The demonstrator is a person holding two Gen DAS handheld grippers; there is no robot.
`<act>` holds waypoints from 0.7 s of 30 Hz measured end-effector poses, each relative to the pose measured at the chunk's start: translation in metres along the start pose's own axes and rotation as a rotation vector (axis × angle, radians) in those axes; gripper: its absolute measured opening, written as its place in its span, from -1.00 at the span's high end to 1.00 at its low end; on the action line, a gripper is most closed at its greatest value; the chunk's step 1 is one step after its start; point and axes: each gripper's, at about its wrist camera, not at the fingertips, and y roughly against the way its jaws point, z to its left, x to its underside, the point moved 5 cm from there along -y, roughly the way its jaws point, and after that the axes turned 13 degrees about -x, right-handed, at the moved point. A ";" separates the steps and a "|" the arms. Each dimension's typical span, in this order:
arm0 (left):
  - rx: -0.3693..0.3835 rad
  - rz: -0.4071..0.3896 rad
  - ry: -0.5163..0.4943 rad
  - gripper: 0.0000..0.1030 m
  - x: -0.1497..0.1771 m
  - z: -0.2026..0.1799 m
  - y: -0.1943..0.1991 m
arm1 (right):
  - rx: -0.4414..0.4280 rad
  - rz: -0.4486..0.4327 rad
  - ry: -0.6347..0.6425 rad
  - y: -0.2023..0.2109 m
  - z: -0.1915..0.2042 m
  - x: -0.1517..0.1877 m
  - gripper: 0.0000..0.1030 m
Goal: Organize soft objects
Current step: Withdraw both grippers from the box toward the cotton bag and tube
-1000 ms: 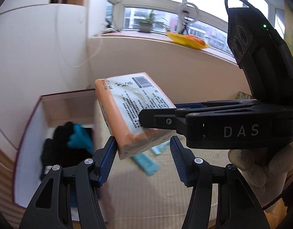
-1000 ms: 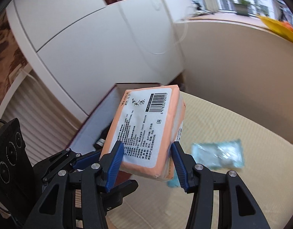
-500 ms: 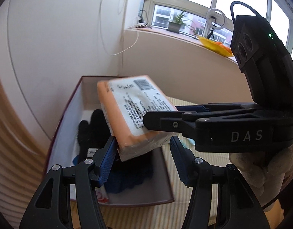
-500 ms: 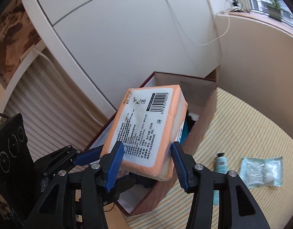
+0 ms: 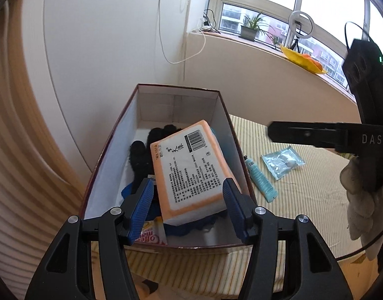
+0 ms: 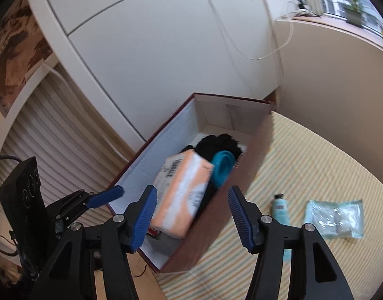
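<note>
Both grippers are standing spread now, the right gripper point(image 6: 191, 215) having just let its jaws widen off the orange tissue pack point(image 5: 189, 167), which is lying inside the open box point(image 5: 111, 150) at frame centre, while the left gripper point(image 5: 187, 210) is hovering empty.

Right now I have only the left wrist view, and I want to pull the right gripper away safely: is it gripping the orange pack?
Observer: No. The right wrist view shows the right gripper has just been opening its jaws. The pads press on nothing, and the orange pack lies below them in the box.
Operator: What is hidden behind the pack?
Observer: A teal rolled item sits beside it, next to the black fabric.
</note>
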 end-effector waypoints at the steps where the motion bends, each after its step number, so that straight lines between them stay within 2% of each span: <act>1: 0.002 -0.003 0.008 -0.11 0.000 0.001 0.003 | 0.002 -0.006 -0.009 0.005 -0.004 0.001 -0.09; 9: 0.025 -0.034 -0.008 -0.11 -0.001 -0.020 0.016 | 0.073 -0.060 -0.077 0.052 -0.049 0.021 -0.15; 15: 0.087 -0.050 -0.046 -0.11 0.001 -0.059 0.030 | 0.135 -0.074 -0.110 0.080 -0.082 0.037 -0.16; 21: 0.149 -0.040 -0.106 -0.11 0.006 -0.102 0.034 | 0.175 -0.045 -0.107 0.093 -0.109 0.045 -0.16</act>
